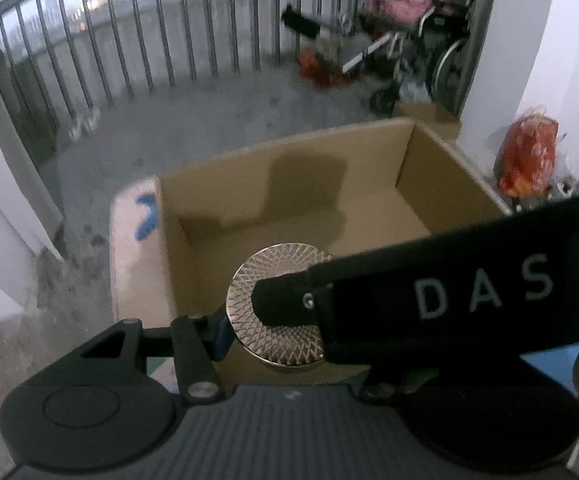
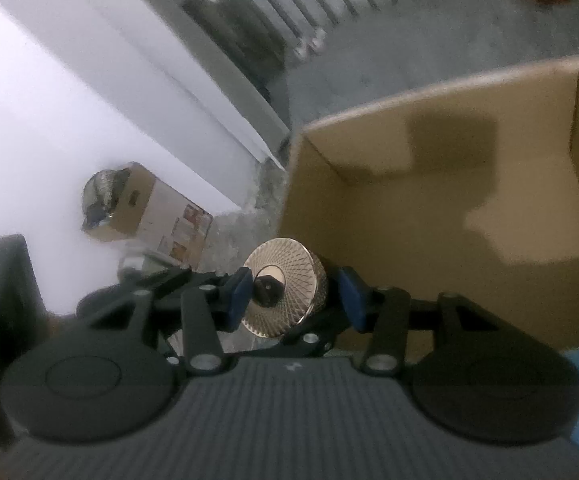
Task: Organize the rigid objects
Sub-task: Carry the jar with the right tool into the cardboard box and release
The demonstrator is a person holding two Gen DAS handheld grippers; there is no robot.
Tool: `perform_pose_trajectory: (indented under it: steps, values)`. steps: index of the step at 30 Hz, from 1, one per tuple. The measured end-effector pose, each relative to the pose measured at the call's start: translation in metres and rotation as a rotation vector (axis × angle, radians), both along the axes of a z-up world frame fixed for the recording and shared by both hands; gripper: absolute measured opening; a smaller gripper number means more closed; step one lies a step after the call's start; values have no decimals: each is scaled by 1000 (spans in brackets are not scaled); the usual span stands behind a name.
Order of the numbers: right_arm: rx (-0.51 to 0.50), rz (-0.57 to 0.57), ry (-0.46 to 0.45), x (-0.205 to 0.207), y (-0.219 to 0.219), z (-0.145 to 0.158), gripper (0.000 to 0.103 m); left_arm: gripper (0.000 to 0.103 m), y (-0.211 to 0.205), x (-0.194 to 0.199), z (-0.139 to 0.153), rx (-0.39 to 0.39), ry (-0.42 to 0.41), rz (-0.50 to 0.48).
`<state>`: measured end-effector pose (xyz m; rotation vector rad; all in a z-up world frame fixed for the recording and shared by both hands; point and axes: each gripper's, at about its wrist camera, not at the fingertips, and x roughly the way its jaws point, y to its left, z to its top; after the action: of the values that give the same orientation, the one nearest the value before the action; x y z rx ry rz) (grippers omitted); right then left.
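Note:
A round gold metal piece with an engraved net pattern (image 1: pixel 273 304) sits between the blue pads of my left gripper (image 1: pixel 277 332), over the near edge of an open cardboard box (image 1: pixel 289 208). My right gripper crosses the left wrist view as a black arm marked "DAS" (image 1: pixel 469 300), its tip touching the piece's face. In the right wrist view my right gripper (image 2: pixel 295 300) holds the same gold piece (image 2: pixel 285 292) between its blue pads, at the box's near left corner (image 2: pixel 429 184). The box floor is bare.
The box stands on a grey concrete balcony floor (image 1: pixel 193 128) with a metal railing (image 1: pixel 149 40) behind. A wheelchair and pink clutter (image 1: pixel 409 28) stand at the back right, an orange bag (image 1: pixel 529 156) by the white wall. A small printed carton (image 2: pixel 145 212) lies left.

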<state>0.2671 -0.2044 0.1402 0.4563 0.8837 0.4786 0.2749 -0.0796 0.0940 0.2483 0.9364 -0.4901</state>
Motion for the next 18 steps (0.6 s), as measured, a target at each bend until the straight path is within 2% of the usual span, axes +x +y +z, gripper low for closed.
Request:
perform_pose_trajectory:
  steps: [6, 18]
  values:
    - [18, -22, 124, 42, -12, -32, 48, 57, -17, 39, -29, 56, 83, -1]
    - [80, -43, 287, 84, -33, -89, 49, 57, -37, 70, -75, 159, 210, -13]
